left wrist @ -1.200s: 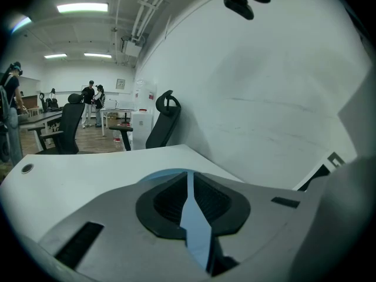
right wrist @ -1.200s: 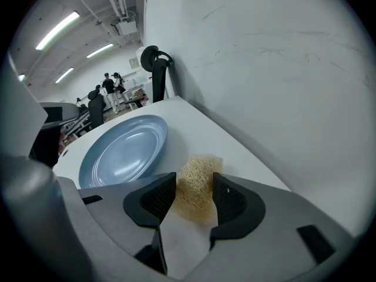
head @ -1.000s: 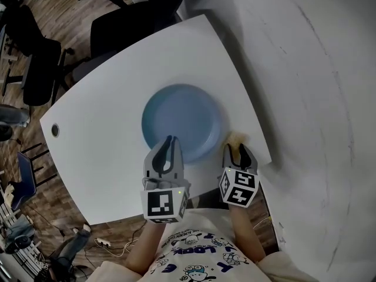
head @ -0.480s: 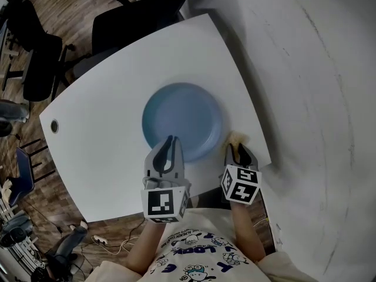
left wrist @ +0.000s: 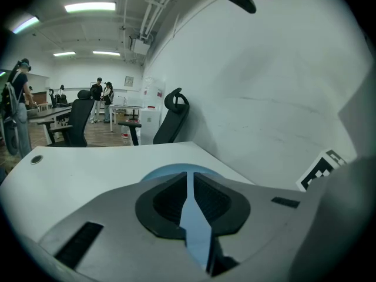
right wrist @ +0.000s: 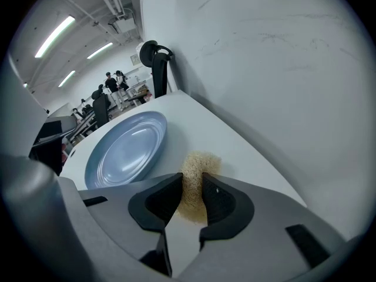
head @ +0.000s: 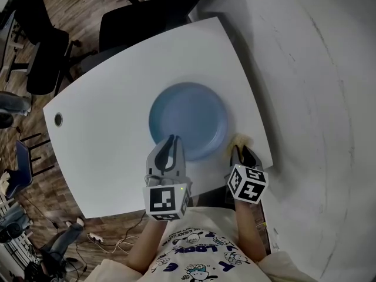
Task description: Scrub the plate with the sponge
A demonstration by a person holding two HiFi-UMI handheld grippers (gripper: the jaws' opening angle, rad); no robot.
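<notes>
A light blue plate point(head: 188, 119) point(right wrist: 126, 148) lies in the middle of the white table point(head: 111, 116). A small tan sponge point(head: 241, 140) point(right wrist: 200, 166) lies just right of it, near the table's right edge. My right gripper point(head: 241, 151) point(right wrist: 191, 184) is down around the sponge; its jaws are closing, and both pads press the sponge's near end, which looks pinched between them. My left gripper point(head: 170, 140) point(left wrist: 188, 178) is shut, tips together over the plate's near rim. The plate point(left wrist: 170, 170) shows blue through the thin slit between its jaws.
The table's right edge point(head: 258, 128) runs close behind the sponge, with a white wall point(head: 317, 98) beyond it. Black office chairs point(head: 147, 10) point(head: 41, 51) stand at the far side and left. A cable hole point(head: 57, 119) marks the table's left part.
The right gripper's jaws have narrowed from wide apart onto the sponge. The left gripper has stayed over the plate's near rim.
</notes>
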